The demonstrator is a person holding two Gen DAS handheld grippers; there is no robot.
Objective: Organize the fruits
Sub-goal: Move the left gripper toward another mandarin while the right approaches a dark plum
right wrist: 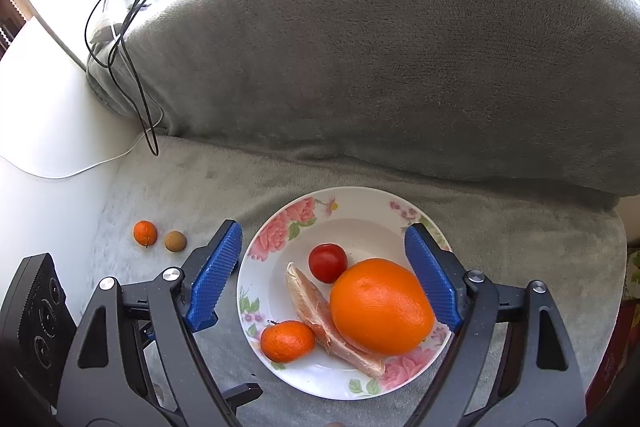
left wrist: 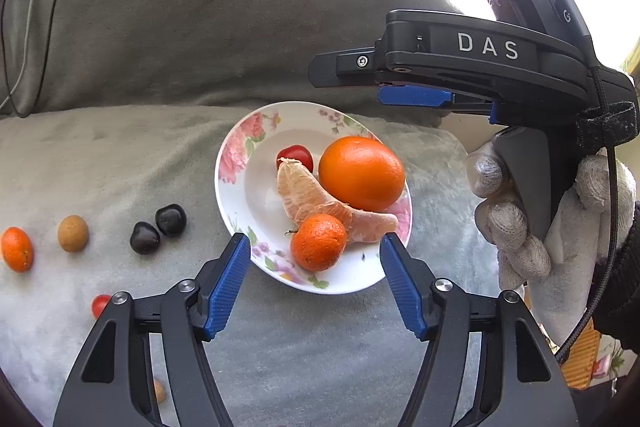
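A floral white plate (left wrist: 236, 163) (right wrist: 360, 205) on the grey blanket holds a big orange (left wrist: 361, 173) (right wrist: 380, 307), a small mandarin (left wrist: 318, 242) (right wrist: 287, 341), a peeled pomelo wedge (left wrist: 308, 197) (right wrist: 310, 301) and a red cherry tomato (left wrist: 296, 155) (right wrist: 327, 262). My left gripper (left wrist: 315, 247) is open and empty, just above the plate's near rim around the mandarin. My right gripper (right wrist: 323, 241) is open and empty above the plate; it also shows in the left wrist view (left wrist: 412, 95), hovering beyond the plate.
On the blanket left of the plate lie two dark cherries (left wrist: 158, 229), a brown longan (left wrist: 73, 233) (right wrist: 175, 241), a small mandarin (left wrist: 17, 249) (right wrist: 145, 232), a red tomato (left wrist: 100, 305) and another brown fruit (left wrist: 159, 391). A grey cushion (right wrist: 380, 67) rises behind; cables (right wrist: 132, 47) hang left.
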